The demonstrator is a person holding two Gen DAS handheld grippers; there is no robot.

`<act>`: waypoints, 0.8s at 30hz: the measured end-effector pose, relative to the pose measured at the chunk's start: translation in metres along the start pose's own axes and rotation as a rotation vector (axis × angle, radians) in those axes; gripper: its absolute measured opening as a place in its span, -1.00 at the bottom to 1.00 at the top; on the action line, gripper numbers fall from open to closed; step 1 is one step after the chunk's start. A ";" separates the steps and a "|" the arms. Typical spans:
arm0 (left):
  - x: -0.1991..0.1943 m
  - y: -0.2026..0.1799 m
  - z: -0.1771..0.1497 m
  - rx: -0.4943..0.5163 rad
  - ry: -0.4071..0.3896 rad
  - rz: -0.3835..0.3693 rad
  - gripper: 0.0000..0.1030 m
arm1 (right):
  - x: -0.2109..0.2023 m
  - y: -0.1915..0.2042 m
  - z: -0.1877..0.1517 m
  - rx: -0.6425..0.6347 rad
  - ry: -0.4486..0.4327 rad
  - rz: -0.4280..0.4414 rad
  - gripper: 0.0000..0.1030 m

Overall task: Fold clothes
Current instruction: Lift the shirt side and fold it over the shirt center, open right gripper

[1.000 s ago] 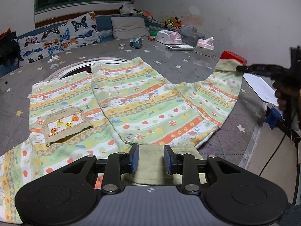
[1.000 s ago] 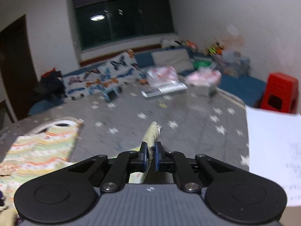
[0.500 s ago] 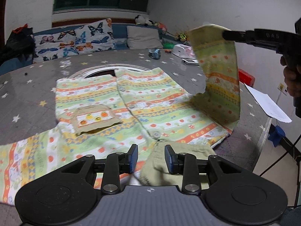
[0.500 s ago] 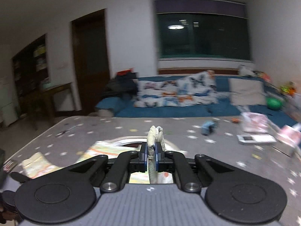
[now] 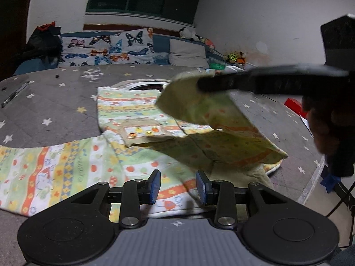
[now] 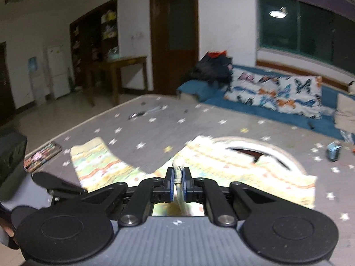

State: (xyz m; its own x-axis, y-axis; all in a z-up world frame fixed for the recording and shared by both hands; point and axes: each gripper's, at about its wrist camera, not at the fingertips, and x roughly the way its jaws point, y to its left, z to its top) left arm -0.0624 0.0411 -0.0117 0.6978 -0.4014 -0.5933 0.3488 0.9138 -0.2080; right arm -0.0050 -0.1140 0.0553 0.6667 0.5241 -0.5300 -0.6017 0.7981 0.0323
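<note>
A striped pyjama shirt point(image 5: 137, 106) with fruit prints and a beige chest pocket point(image 5: 142, 133) lies spread on the grey star mat point(image 5: 55, 106). My right gripper point(image 6: 177, 184) is shut on the cuff of one sleeve point(image 6: 178, 166). In the left wrist view that gripper point(image 5: 204, 84) holds the sleeve point(image 5: 210, 115) lifted and draped across the shirt's body. The other sleeve point(image 5: 44, 173) lies flat at the left. My left gripper point(image 5: 178, 187) hovers low over the shirt's near edge, its jaws opening, with cloth below them but nothing pinched.
A phone point(image 6: 42, 155) lies near the mat's left edge. Butterfly cushions point(image 5: 106, 51) and a blue sofa line the far side. A red stool point(image 5: 295, 106) stands at the right. The mat's edge point(image 5: 315, 177) drops off on the right.
My right gripper has swung the sleeve up from the right and leftward over the shirt's body. My left gripper's jaws have widened and shifted off the beige collar cloth.
</note>
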 end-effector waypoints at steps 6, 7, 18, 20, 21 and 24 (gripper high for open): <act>-0.007 0.010 0.003 -0.022 -0.015 0.035 -0.21 | 0.018 0.015 -0.013 -0.009 0.051 0.067 -0.67; -0.007 0.011 0.004 -0.024 -0.018 0.040 -0.21 | 0.016 0.014 -0.014 -0.013 0.048 0.074 -0.65; 0.002 -0.002 0.020 -0.004 -0.041 -0.006 -0.21 | -0.033 -0.048 -0.059 0.028 0.150 -0.077 -0.61; 0.012 -0.010 0.022 0.016 -0.027 -0.028 -0.21 | -0.038 -0.066 -0.075 0.086 0.184 -0.124 -0.61; 0.017 -0.014 0.023 0.027 -0.019 -0.037 -0.21 | -0.041 -0.074 -0.082 0.109 0.195 -0.143 -0.61; 0.032 -0.024 0.023 0.052 0.009 -0.043 -0.21 | -0.048 -0.094 -0.102 0.174 0.222 -0.176 -0.61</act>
State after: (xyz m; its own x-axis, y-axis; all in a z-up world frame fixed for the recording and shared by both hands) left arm -0.0339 0.0053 -0.0078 0.6756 -0.4396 -0.5918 0.4105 0.8911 -0.1933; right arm -0.0251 -0.2448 -0.0087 0.6297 0.3116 -0.7116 -0.3893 0.9193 0.0580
